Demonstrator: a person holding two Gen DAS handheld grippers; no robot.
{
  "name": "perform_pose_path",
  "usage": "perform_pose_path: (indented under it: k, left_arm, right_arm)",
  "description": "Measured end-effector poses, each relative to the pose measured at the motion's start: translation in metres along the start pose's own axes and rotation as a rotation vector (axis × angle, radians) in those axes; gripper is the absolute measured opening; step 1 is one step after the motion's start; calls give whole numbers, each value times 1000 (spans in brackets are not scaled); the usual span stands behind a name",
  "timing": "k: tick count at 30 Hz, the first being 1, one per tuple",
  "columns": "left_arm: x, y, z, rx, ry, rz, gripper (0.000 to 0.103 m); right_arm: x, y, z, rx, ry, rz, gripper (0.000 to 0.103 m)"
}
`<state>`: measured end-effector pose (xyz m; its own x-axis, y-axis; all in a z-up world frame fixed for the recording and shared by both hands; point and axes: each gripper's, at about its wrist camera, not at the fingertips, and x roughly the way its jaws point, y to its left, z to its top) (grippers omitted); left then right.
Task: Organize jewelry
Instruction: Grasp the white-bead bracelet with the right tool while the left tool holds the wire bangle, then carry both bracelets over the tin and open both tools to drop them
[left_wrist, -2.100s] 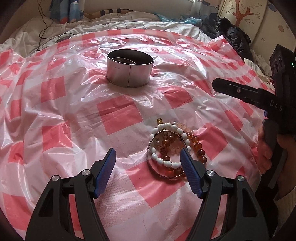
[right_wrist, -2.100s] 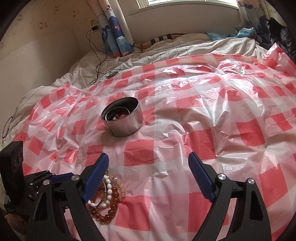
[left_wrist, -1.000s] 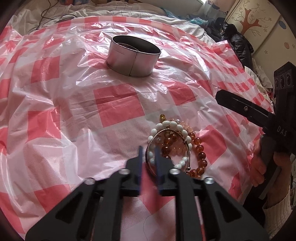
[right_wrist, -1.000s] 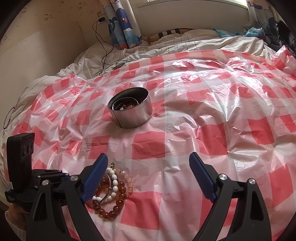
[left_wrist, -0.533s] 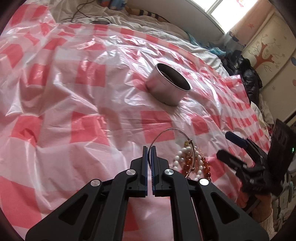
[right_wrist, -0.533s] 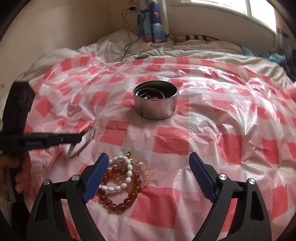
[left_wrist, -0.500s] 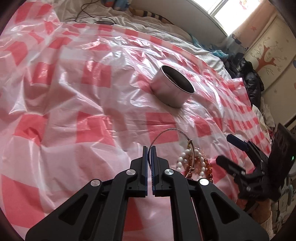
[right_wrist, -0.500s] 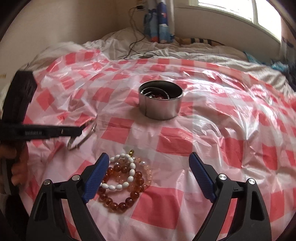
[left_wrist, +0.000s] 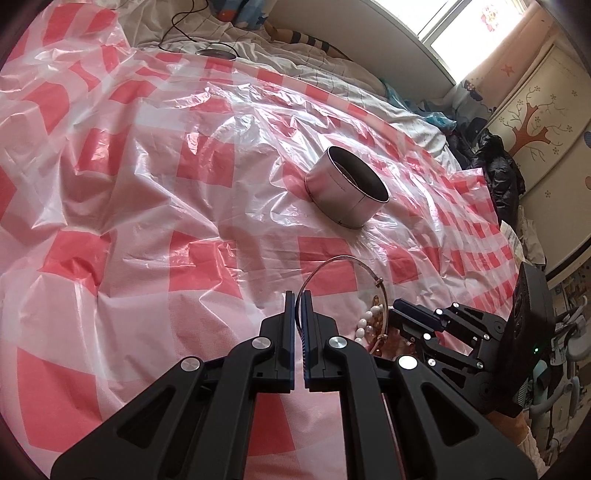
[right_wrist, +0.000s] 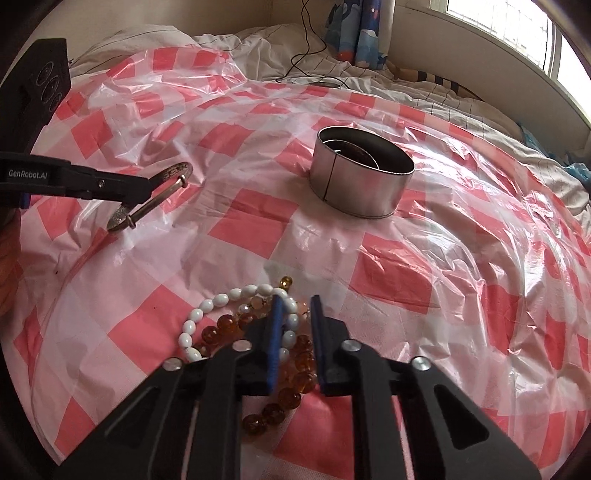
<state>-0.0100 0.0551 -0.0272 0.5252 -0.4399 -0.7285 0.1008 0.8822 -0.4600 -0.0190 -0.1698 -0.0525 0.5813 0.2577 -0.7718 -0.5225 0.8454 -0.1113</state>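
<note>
While the left gripper (left_wrist: 299, 295) pinches a metal bangle (right_wrist: 149, 197) above the checked sheet (left_wrist: 207, 258), short of the tin (right_wrist: 360, 181), the right gripper (right_wrist: 295, 301) has just been closing. Its jaws stand narrow over the bead bracelets (right_wrist: 221, 325), seemingly around a white strand.

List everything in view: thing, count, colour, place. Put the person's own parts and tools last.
Metal bangle: one, silver, held above the sheet, left of the tin.
Round tin: one, silver, open, on the sheet beyond the bracelets; holds something dark.
White bead bracelet: one, in the pile nearest the right tool.
Amber bead bracelets: count unclear, same pile.
Pale pink beads: a few, same pile.
Plastic sheet: one, red and white check, covering the bed.
Bedding: white, behind the sheet.
Cable: black, on the bedding.
Left tool: black, shut on the bangle.
Right tool: black, blue pads, has just been closing around bracelet beads.
</note>
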Motion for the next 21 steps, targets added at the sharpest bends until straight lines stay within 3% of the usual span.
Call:
perform_pose_path:
  k: [3, 14, 21]
  left_arm:
    - [1, -1, 1, 1, 0, -2, 3]
    - [8, -13, 2, 24, 8, -1, 3]
    - [19, -30, 2, 61, 9, 15, 3]
  right_arm:
    - [-5, -2, 0, 17, -16, 12, 8]
    - [-49, -55, 8, 321, -197, 234, 8]
    - [-63, -69, 10, 374, -258, 250, 8]
